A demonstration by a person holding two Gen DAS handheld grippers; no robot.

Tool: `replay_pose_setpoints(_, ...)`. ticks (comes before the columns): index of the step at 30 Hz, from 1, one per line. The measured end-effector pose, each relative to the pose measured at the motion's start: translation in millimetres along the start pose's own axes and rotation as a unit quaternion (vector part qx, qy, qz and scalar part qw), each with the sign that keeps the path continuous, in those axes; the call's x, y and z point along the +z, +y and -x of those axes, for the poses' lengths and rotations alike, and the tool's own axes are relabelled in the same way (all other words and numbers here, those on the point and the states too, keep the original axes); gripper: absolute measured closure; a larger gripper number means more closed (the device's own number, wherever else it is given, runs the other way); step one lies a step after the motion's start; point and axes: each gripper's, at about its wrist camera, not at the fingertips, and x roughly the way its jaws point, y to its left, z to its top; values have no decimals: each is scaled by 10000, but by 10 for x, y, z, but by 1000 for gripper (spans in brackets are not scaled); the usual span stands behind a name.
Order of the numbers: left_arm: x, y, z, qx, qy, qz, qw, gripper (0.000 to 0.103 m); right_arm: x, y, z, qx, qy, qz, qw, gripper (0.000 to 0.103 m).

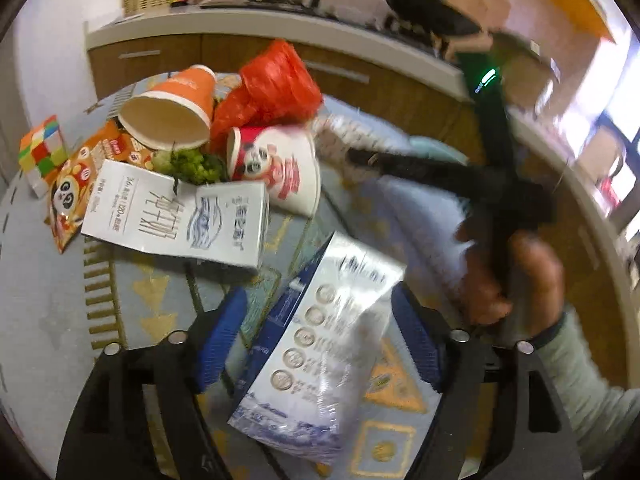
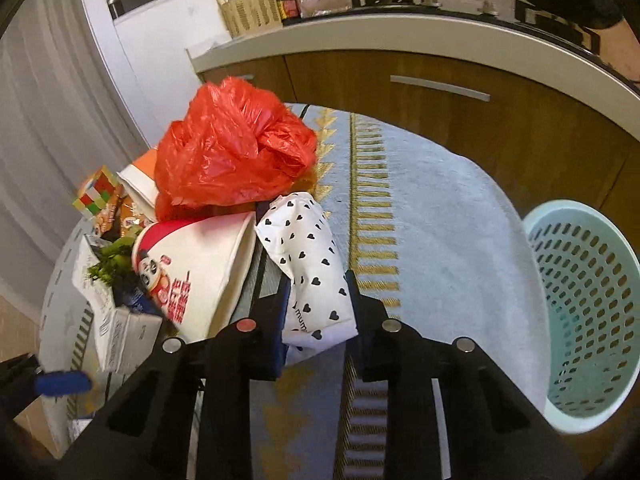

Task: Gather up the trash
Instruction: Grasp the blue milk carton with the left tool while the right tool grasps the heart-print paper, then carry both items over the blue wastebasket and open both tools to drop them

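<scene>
Left wrist view: our left gripper (image 1: pixel 316 344) has fingers spread around a silver-blue pouch (image 1: pixel 320 356), its long axis running away from us. Right wrist view: our right gripper (image 2: pixel 316 320) pinches a heart-print packet (image 2: pixel 310 264) lengthwise; we should lift clear of the desk (image 2: pixel 440 220) toward the basket (image 2: pixel 580 320).

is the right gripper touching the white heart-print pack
Touching. The right wrist view shows the right gripper with both jaws pressed against the sides of the heart-print pack, squeezing it.
</scene>
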Motion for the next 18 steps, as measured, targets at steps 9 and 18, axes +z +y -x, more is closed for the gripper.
replay_pose_setpoints(9, -99, -93, -209, -464, 663, -295, 9963, 26, -207, -216, 602, -200, -384, -195, 9989, 81)
replay_pose_setpoints(18, -176, -419, -251, -173, 634, -650, 9957, 72, -332, -417, 1079, -519, -739, -365, 9953, 81)
